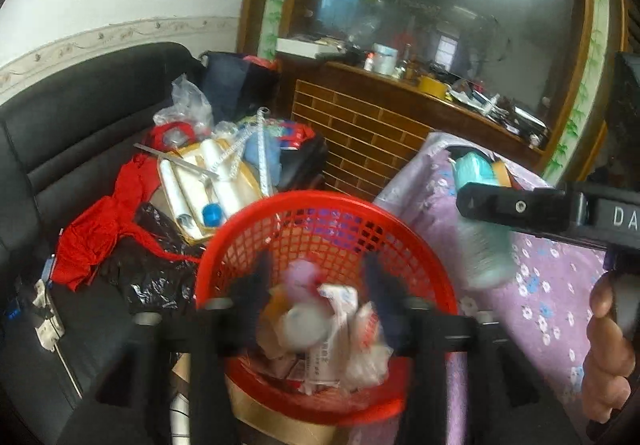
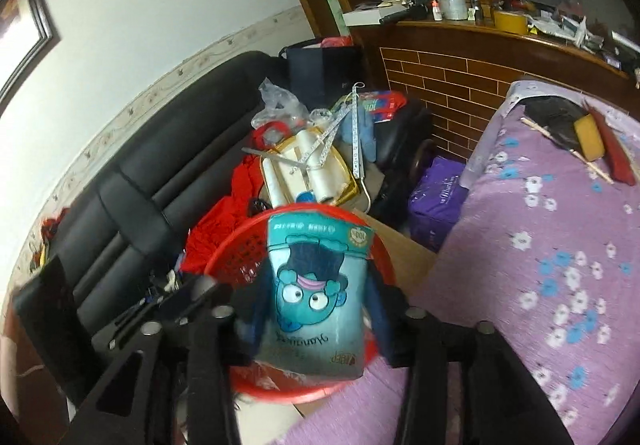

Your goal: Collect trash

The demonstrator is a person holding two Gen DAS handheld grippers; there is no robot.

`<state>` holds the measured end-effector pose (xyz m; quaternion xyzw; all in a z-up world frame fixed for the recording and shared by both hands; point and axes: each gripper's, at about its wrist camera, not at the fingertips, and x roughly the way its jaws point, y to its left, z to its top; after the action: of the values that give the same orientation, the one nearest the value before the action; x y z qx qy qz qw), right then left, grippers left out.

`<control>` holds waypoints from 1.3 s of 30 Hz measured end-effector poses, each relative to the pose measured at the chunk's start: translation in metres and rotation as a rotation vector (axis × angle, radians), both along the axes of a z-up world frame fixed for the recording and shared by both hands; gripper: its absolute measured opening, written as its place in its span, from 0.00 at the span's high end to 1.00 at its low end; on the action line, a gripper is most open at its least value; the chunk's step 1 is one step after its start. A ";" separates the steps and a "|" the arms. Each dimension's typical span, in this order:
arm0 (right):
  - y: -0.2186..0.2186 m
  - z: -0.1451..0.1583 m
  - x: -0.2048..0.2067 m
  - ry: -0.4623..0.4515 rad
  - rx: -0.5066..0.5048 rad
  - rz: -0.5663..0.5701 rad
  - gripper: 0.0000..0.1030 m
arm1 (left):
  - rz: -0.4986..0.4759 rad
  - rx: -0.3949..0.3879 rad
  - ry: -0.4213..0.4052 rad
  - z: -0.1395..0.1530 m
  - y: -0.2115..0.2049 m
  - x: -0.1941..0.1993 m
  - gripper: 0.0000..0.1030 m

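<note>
- At nine o'clock of your red basket point(image 1: 320, 229) sits the black sofa point(image 1: 80, 133) — piled with clutter.
- Your left gripper point(image 1: 316, 285) hangs over the basket's trash, fingers apart.
- Your right gripper point(image 2: 316, 293) is clamped on the teal wipes pack point(image 2: 316, 301) — above the basket, purple bedspread point(image 2: 552, 245) at three o'clock.

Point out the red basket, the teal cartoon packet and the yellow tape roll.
red basket point(image 1: 320, 201): left wrist view, far rim.
teal cartoon packet point(image 2: 316, 297): right wrist view, on the cartoon face.
yellow tape roll point(image 2: 511, 22): right wrist view, its side, on the wooden counter.
</note>
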<state>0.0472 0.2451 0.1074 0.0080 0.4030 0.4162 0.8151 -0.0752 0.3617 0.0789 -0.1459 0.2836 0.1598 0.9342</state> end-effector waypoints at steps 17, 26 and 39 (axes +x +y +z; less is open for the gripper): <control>-0.123 0.007 -0.086 -0.276 -0.115 -0.122 0.17 | 0.132 0.179 -0.169 0.026 -0.091 -0.097 0.05; -0.213 -0.005 -0.154 -0.443 -0.216 -0.265 0.12 | 0.188 0.322 -0.100 0.016 -0.160 -0.132 0.00; -0.288 -0.008 -0.220 -0.505 -0.252 -0.394 0.11 | 0.162 0.321 -0.027 0.011 -0.203 -0.155 0.00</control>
<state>-0.1732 -0.0425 0.0999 -0.1185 0.2274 0.1867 0.9484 -0.2304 0.1589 0.0898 -0.0196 0.2291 0.2757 0.9333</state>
